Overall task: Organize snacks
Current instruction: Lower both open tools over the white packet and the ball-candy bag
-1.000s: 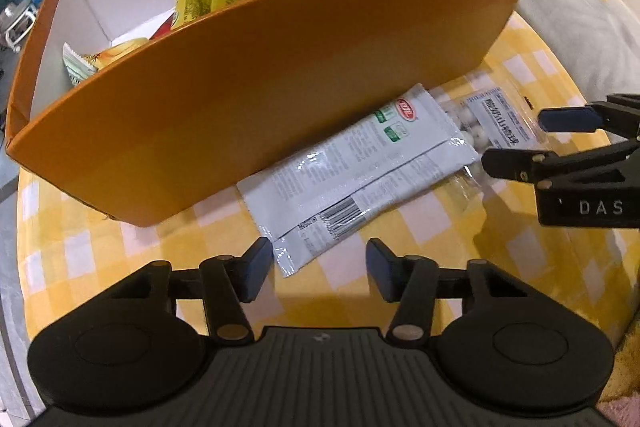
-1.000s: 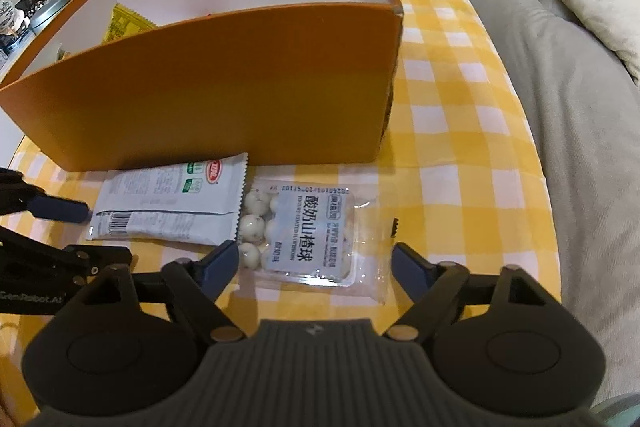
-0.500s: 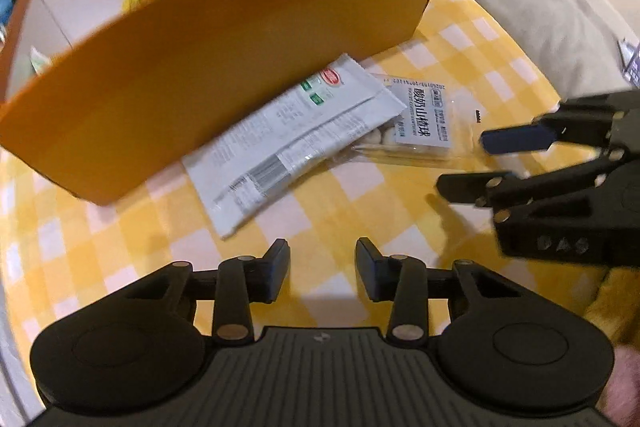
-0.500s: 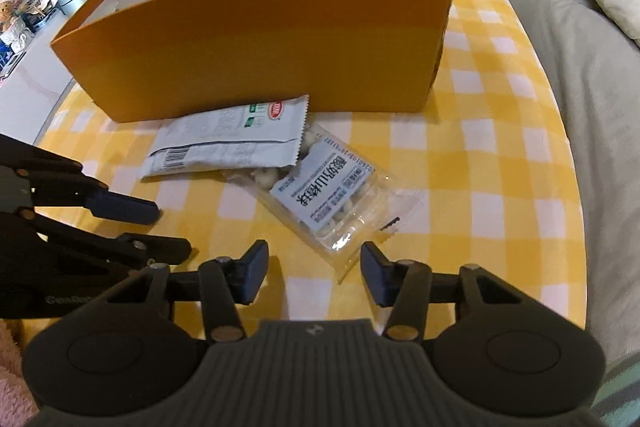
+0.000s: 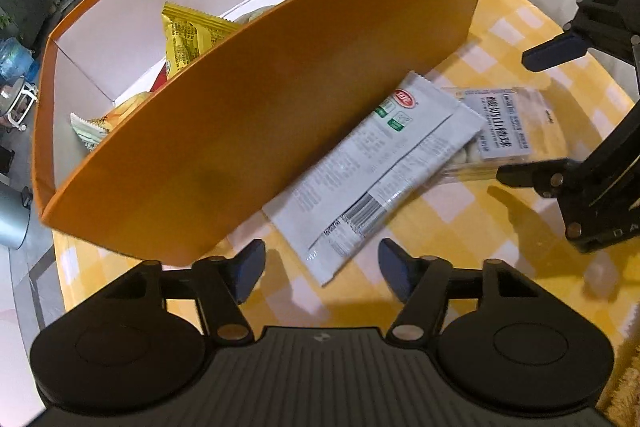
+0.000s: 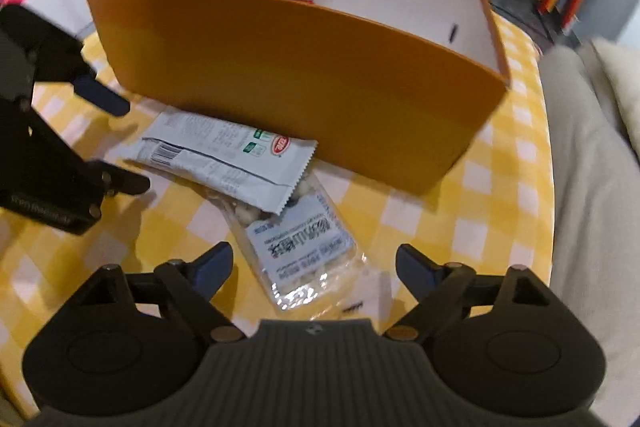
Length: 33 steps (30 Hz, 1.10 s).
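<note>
A round table covered in a yellow-and-white checked cloth (image 6: 492,187) stands beside a grey sofa (image 6: 592,163) with pale cushions; the room behind is dim and blurred, with furniture too indistinct to name. On the cloth, right against the front wall of an orange box (image 5: 256,131), lies a flat white snack packet (image 5: 376,167) with a barcode, and its end overlaps a clear packet of white balls (image 6: 300,247) bearing a printed label. The box's tall front wall hides much of its white interior, where a yellow snack bag (image 5: 188,37) stands upright near one end beside a few other wrappers. The left gripper (image 5: 320,269) hovers above the white packet's barcode end, jaws opening, nothing pressed between them. The right gripper (image 6: 312,265) hovers above the clear packet, jaws spreading wide, its pads not touching it.
</note>
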Available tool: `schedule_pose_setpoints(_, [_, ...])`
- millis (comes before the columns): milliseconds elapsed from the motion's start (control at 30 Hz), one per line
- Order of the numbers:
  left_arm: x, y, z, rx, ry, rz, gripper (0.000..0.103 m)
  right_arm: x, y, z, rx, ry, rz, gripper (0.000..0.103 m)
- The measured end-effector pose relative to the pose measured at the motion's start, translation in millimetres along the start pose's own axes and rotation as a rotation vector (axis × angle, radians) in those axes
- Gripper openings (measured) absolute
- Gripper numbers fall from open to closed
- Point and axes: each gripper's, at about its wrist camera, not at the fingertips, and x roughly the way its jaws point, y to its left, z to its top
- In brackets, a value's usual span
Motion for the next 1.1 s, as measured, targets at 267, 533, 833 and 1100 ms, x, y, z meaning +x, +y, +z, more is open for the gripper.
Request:
schedule_pose_setpoints(267, [-1, -6, -4, -0.054, 0.013, -0.045, 0.009, 6, -3, -1, 0.020, 0.022, 0.046, 0.072])
schedule_pose_setpoints(533, [-6, -9, -19, -0.251, 0.107, -0.179, 0.000, -12, -3, -17, 0.216, 0.098, 0.036, 0.068])
schedule_pose_setpoints(833, [-17, -37, -14, -0.144, 0.047, -0.175, 0.021, -32, 0, -37, 0.429, 0.154, 0.017, 0.070])
schedule_pose_setpoints(1100, [-28, -27, 6, 0.093, -0.046, -0.092, 0.083, -37, 5, -35, 0.337, 0.035, 0.036, 0.080])
